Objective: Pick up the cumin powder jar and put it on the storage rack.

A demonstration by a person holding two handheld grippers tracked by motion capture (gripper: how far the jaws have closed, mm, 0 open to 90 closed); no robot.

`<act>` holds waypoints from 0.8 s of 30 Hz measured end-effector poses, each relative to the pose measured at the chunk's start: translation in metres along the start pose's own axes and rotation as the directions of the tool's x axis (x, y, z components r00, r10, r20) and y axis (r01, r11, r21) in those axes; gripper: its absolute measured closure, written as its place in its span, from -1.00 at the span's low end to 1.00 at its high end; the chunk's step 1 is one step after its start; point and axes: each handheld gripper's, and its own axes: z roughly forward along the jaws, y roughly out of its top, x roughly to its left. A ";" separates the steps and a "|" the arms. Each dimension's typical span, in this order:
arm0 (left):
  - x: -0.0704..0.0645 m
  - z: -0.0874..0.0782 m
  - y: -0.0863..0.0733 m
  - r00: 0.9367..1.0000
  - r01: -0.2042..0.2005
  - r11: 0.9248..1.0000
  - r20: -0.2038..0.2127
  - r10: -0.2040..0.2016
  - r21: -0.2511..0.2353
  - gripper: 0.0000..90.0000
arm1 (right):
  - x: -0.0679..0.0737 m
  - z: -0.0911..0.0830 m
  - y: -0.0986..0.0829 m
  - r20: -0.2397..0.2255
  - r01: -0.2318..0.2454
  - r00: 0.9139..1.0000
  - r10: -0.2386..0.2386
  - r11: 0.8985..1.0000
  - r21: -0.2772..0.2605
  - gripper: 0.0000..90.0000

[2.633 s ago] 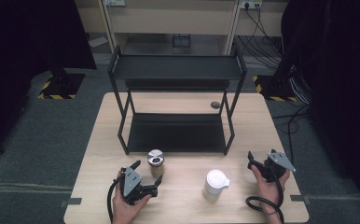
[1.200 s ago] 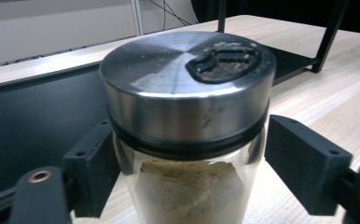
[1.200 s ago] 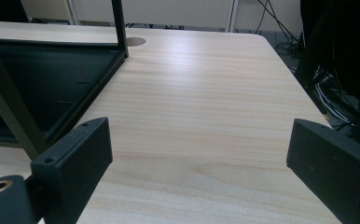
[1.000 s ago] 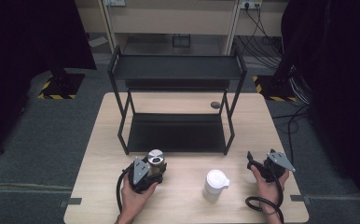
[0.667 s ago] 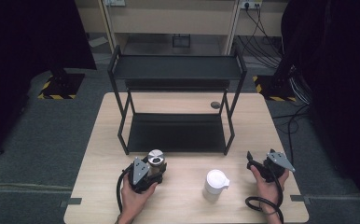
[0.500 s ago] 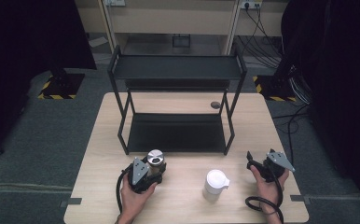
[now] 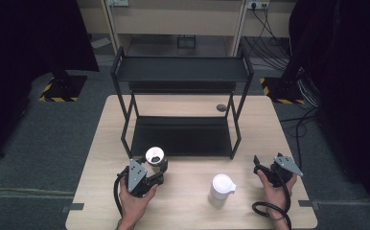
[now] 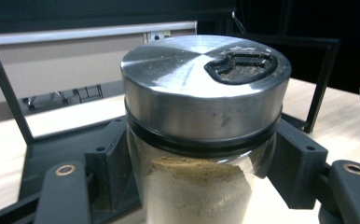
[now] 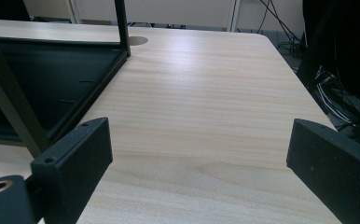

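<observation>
Between left gripper point(image 8: 199, 186) jaws: spice jar point(image 8: 201, 135)

The person's left hand point(image 7: 134, 201) comes in from the bottom edge and holds the left tool point(image 7: 158, 167) low over the desk point(image 7: 250, 124), pointing forward and a little right. Its jaws stand close together, pressed on both sides of a jar point(image 8: 201, 135). The right hand point(image 7: 275, 189) holds the right tool point(image 7: 260, 167) near the desk's right edge, jaws spread wide with nothing between them.
</observation>
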 end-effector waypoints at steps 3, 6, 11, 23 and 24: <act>-0.001 -0.002 0.005 1.000 -0.007 1.000 -0.006 0.007 -0.017 -0.31 | 0.000 0.000 0.000 0.000 0.000 1.000 0.000 1.000 0.000 -0.85; -0.001 -0.003 0.007 1.000 -0.013 1.000 -0.009 0.012 -0.025 -0.31 | 0.000 0.000 0.000 0.000 0.001 1.000 -0.001 1.000 0.001 -0.85; -0.001 -0.004 0.017 1.000 -0.021 0.999 -0.019 0.020 -0.049 -0.31 | 0.000 0.000 0.000 0.000 0.002 1.000 -0.002 1.000 0.001 -0.85; 0.001 -0.005 0.037 0.998 -0.043 0.996 -0.040 0.040 -0.081 -0.31 | 0.000 0.000 0.001 -0.001 0.003 1.000 -0.003 1.000 0.005 -0.85; 0.001 -0.005 0.037 0.998 -0.043 0.996 -0.040 0.040 -0.081 -0.31 | 0.000 0.000 0.001 -0.001 0.003 1.000 -0.003 1.000 0.005 -0.85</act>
